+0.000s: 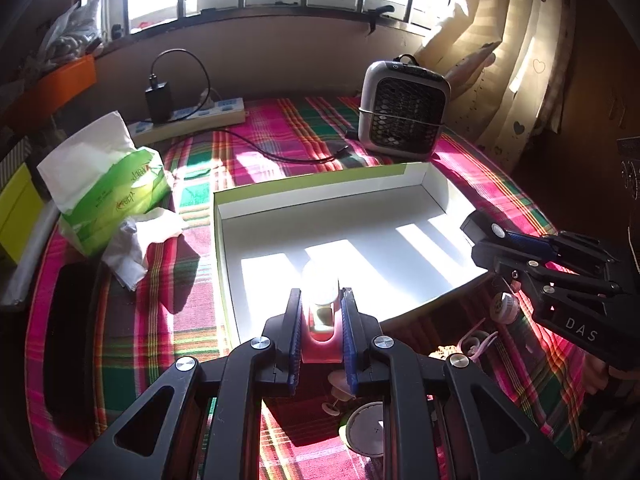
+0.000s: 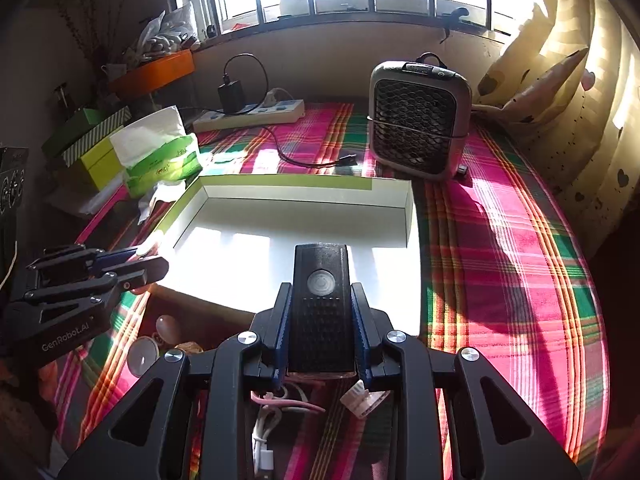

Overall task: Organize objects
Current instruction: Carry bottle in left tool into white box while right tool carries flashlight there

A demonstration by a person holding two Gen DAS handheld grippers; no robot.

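A shallow white box [image 1: 280,216] with a green outer rim lies open on the plaid cloth. My left gripper [image 1: 320,296] is shut on a small pink bottle with a pale cap [image 1: 320,320], held over the box's near edge. My right gripper [image 2: 321,288] is shut on a black oblong device with a round button [image 2: 320,312], also at the near edge of the box [image 2: 304,196]. Each gripper shows in the other's view: the right gripper [image 1: 480,228] by the box's right corner, the left gripper [image 2: 148,260] by its left corner.
A green tissue pack [image 1: 116,188] and a crumpled tissue [image 1: 136,240] lie left of the box. A small grille-fronted fan [image 1: 404,108], a power strip [image 1: 192,118] and a black cable [image 1: 280,152] sit behind it. Small round items [image 1: 368,428] and cords [image 2: 264,432] lie near me. Curtains [image 2: 580,80] hang right.
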